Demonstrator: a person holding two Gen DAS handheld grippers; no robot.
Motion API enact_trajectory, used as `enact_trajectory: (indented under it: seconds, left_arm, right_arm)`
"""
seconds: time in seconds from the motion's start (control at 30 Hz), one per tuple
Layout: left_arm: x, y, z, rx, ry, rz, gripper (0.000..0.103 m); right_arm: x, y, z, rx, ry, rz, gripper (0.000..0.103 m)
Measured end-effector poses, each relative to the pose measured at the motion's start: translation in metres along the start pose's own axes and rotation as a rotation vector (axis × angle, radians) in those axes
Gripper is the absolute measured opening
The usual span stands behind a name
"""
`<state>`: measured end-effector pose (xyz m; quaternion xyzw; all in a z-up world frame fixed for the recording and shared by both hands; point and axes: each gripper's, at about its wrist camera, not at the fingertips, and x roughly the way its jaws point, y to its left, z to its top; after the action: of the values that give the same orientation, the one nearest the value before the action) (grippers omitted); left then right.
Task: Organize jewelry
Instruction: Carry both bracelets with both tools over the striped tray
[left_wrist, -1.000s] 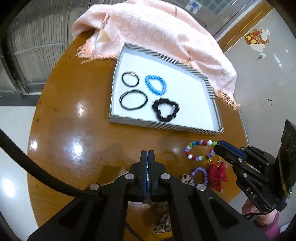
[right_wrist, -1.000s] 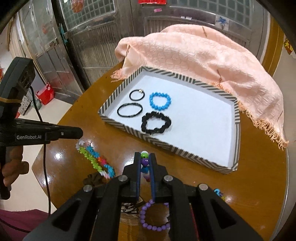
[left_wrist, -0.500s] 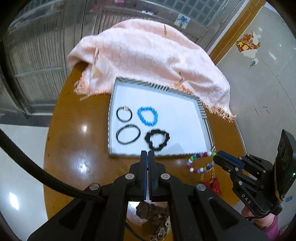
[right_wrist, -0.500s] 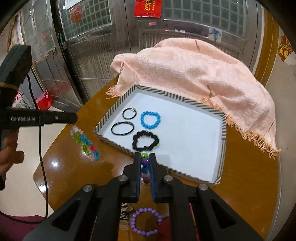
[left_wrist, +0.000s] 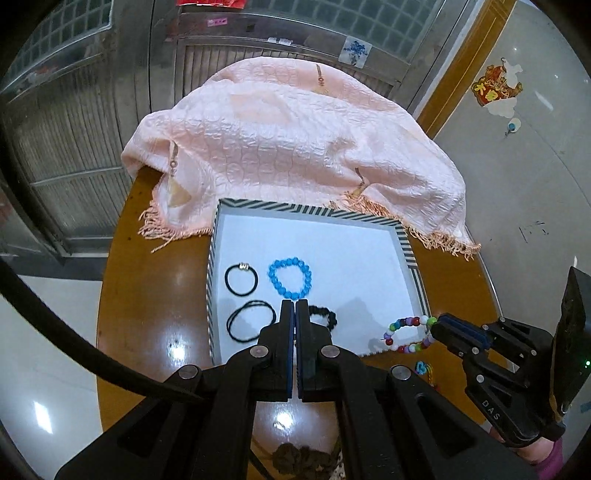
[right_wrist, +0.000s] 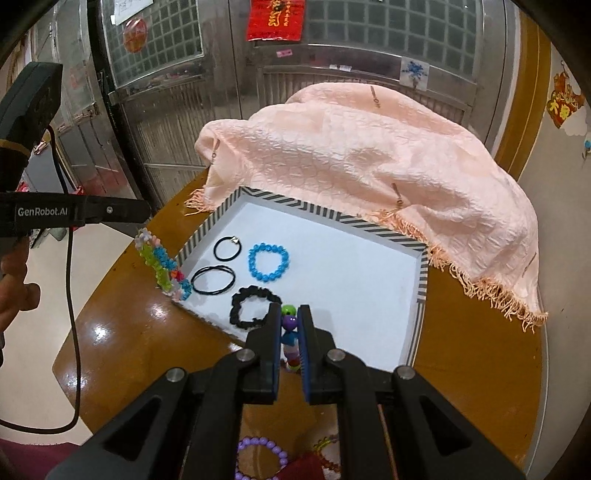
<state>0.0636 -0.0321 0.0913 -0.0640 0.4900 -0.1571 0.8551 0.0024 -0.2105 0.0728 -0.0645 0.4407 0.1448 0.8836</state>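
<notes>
The right gripper is clamped on a multicoloured bead bracelet above the near edge of the striped tray, while the left gripper, fully closed, carries a flower-bead bracelet beside the tray's left edge on the round wooden table.

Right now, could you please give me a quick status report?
Left gripper shut on flower bracelet, right gripper shut on multicoloured bead bracelet. Both dangle near the striped tray. Nothing blocking the tray's right half.

"GenRobot.AI": left hand-held gripper | "DAS": right hand-held gripper
</notes>
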Motion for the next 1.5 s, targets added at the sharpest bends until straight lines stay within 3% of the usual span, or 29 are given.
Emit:
enact_trajectory:
  seconds: [0.93, 1.5]
  left_arm:
    - [0.052, 0.010, 0.047, -0.021, 0.032, 0.083, 0.002]
    - [0.114, 0.018, 0.100, -0.094, 0.063, 0.085, 0.002]
  right_arm:
    - [0.051, -0.029, 0.033, 0.008, 0.050, 0.004, 0.008]
    - [0.131, -0.034, 0.085, 0.052, 0.100, 0.094, 0.008]
